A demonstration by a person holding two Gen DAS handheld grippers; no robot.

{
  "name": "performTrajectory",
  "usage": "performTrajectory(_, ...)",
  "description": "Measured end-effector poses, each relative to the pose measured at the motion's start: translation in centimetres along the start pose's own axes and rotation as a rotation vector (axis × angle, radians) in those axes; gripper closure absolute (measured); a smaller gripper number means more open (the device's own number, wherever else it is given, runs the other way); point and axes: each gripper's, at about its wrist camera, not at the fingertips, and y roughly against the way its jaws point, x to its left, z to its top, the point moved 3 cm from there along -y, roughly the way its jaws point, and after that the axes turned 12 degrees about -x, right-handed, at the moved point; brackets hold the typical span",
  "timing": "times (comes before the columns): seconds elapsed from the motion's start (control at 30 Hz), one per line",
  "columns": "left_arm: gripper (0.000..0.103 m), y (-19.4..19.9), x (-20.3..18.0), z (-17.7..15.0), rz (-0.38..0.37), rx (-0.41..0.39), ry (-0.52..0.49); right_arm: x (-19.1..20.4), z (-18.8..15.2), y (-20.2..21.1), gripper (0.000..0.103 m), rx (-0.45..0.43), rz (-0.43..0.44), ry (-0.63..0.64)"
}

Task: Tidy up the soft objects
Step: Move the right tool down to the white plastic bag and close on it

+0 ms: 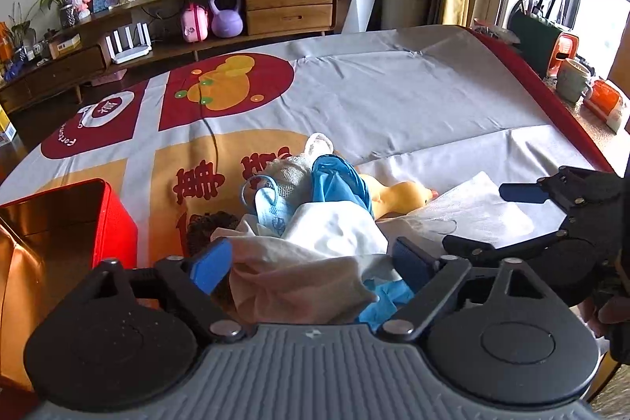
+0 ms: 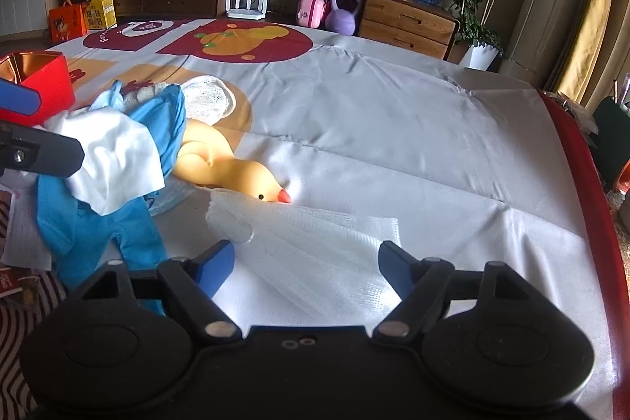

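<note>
Duck (image 2: pixel 232 170) lies on its side mid-table (image 2: pixel 393 113), long axis diagonal, beak toward the right claw (image 2: pixel 307 264). Both claws spread, nothing pinched: left claw (image 1: pixel 311 260) over white cloth (image 1: pixel 334 227), right over gauzy sheet (image 2: pixel 315 243). Only the left view shows the face mask (image 1: pixel 267 209).

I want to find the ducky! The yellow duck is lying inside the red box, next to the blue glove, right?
Not quite. The yellow duck lies on the tablecloth, not inside the red box. It is next to the blue glove, as the right wrist view shows.
</note>
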Motion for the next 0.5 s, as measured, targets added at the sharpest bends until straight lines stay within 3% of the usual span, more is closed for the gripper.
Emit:
performTrajectory(0.2, 0.038, -0.4, 0.5, 0.0, -0.016, 0.018, 0.031, 0.0, 0.1, -0.2, 0.035, 0.002, 0.029, -0.011)
performTrajectory(0.27, 0.046, -0.5, 0.6, -0.1, -0.017, 0.025, 0.039, 0.0, 0.1, -0.2, 0.045, 0.001, 0.038, -0.021)
performTrajectory(0.33, 0.063, -0.6, 0.9, -0.3, -0.016, 0.034, 0.053, 0.0, 0.2, -0.2, 0.054, 0.001, 0.048, -0.032)
performTrajectory(0.47, 0.073, -0.5, 1.7, -0.4, -0.011, 0.043, 0.093, 0.1, 0.2, 0.1, 0.069, 0.0, 0.064, -0.049)
performTrajectory(0.5, 0.081, -0.5, 1.8, -0.4, -0.011, 0.042, 0.097, 0.1, 0.2, 0.1, 0.071, -0.002, 0.066, -0.052)
